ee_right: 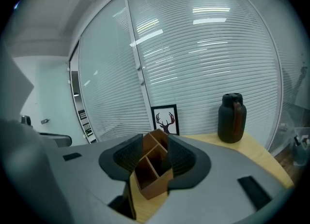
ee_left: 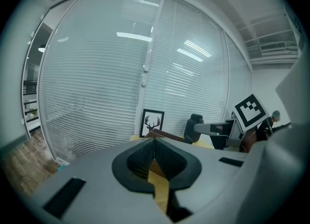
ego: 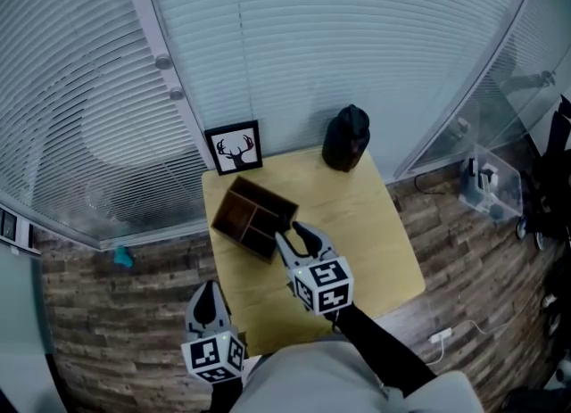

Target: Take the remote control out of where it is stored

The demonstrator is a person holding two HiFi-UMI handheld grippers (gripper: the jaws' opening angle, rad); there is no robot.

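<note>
right tongs [ego: 294, 235]: wide open, holding nothing, aimed at the near corner of the brown wooden divided box [ego: 252, 217] on the pale yellow wooden tabletop [ego: 366, 233], prob lining up to reach in | left tongs [ego: 207, 293]: closed, empty, parked by the near-left edge, out of the way | remote control: can't spot it, guessing it's deep in a compartment

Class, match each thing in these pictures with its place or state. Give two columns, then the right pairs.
1. wooden box
2. deer picture
3. dark jug
4. left gripper

A. jaws together
B. stands against the blinds
C. just ahead of the open right gripper
D. far edge of the table, right of the picture

Pairs: 1-C, 2-B, 3-D, 4-A
</note>
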